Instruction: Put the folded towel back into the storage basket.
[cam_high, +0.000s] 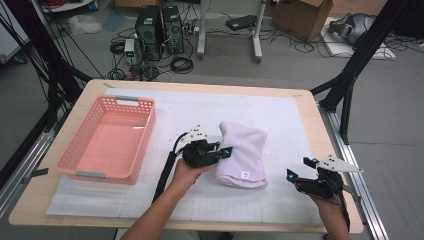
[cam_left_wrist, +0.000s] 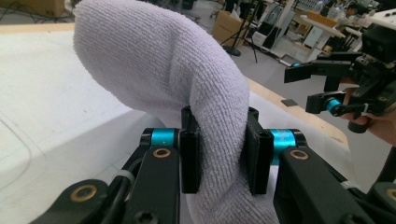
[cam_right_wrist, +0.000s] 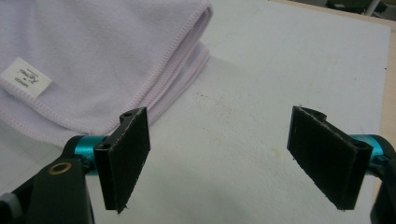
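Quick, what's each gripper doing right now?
Left gripper: closed on the towel.
Right gripper: open, holding nothing.

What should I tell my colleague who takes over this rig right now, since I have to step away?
Left tool: shut on the towel, pinching a fold at its left edge.
Right tool: open, holding nothing, just right of the towel above the white mat.
Towel: folded, label near its front edge, mid-table.
Pink basket: at the left, nothing in it.
Done: the left grasp.
Left: probably moving the towel into the basket; that is a guess.
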